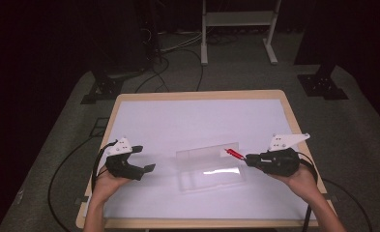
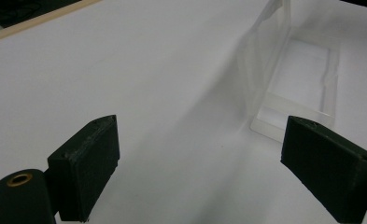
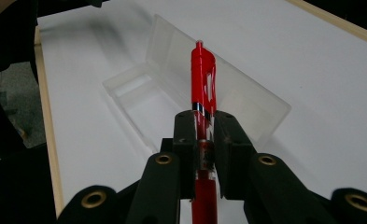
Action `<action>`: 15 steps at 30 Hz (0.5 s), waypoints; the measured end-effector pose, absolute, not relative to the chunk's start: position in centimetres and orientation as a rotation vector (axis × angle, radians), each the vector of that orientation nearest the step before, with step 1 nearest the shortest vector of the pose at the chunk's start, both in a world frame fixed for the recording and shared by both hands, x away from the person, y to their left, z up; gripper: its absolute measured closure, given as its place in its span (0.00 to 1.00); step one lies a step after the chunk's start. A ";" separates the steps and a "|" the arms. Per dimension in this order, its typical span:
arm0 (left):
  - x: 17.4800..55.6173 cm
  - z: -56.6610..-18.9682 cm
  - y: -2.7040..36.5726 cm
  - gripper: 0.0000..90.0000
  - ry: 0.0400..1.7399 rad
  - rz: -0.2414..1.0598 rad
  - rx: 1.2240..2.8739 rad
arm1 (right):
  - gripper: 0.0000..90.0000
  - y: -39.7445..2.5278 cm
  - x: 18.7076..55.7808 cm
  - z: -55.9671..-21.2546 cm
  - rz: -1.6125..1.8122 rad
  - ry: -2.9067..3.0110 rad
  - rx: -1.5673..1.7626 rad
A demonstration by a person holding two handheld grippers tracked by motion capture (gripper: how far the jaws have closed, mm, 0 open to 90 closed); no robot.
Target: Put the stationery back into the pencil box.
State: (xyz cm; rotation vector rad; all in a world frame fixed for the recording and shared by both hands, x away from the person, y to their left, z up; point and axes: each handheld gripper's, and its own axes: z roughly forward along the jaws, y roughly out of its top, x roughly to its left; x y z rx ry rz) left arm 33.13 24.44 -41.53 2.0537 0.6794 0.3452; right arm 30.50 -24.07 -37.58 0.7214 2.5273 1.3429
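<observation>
- Right tongs (image 1: 248,158) are seen at the right of the surface (image 1: 178,121), held in a hand (image 1: 306,180); the jaws are clamped on a red pen (image 1: 235,154).
- In the right gripper view the pen (image 3: 203,81) is gripped around its lower barrel, the clip end pointing away from the tongs (image 3: 203,140) towards the clear case (image 3: 172,84).
- The pen is held off the surface, its far end over the right end of the clear case (image 1: 209,166).
- The case lies open near the middle of the surface, lid raised along its far side.
- Left tongs (image 1: 146,158) are held at the near left, jaws spread wide, nothing between them.
- In the left gripper view the wide gap of the tongs (image 2: 200,158) is seen over bare surface, the case (image 2: 293,79) lying beyond, to the right.
</observation>
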 end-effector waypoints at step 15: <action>33.1 -41.4 24.8 0.12 0.691 0.351 2.035 | 0.88 -22.0 32.2 -37.5 1.336 2.573 0.652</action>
